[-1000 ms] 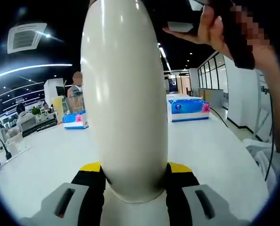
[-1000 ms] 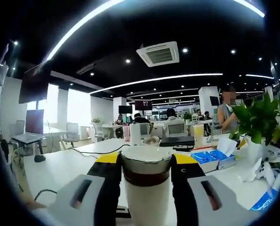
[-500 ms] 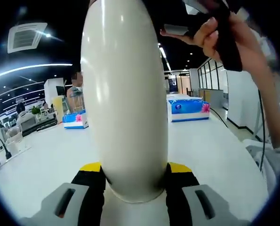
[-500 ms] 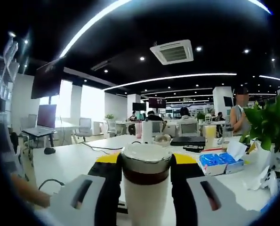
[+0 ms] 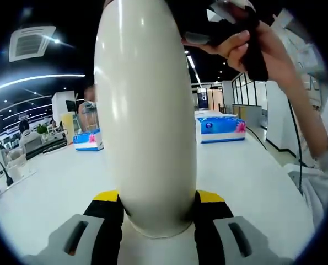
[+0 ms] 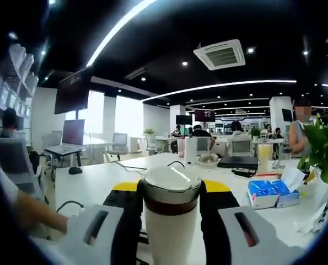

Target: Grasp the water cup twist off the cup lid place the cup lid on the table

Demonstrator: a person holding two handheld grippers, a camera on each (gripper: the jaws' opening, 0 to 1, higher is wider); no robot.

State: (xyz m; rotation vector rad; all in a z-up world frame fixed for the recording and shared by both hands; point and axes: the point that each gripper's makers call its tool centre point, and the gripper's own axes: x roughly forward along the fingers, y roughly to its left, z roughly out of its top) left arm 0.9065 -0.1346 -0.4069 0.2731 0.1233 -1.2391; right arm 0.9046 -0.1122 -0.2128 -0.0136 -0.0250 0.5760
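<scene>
**A:** White table [image 5: 246, 182] spreads wide under everything, with blue tissue packs [image 5: 219, 128] well back on it. What sits closest?

**B:** The cup [image 5: 146, 116], cream and tall, upright between the jaws of the left gripper [image 5: 152, 212]. Both yellow-tipped jaws press its lower body, so that gripper is clamped on the cup.

**A:** And the other one?

**B:** In the right gripper view, the right gripper [image 6: 169, 201] has its jaws closed against the lid [image 6: 170, 190], a grey cap with a dark band, at the top of the cup [image 6: 172, 243]. In the left gripper view a hand [image 5: 246, 41] holds that tool above the cup.

**A:** So which step is this?

**B:** I judge it the twisting step: cup held, lid gripped, lid apparently seated on the cup. Whether the thread has loosened I cannot tell.

**A:** What does the next move need?

**B:** Probably a steady turn of the right wrist while the left holds the cup from spinning, then a straight lift and a bare spot of table for the lid, away from the cables [image 6: 158, 165] and tissue box [image 6: 271, 193].
</scene>
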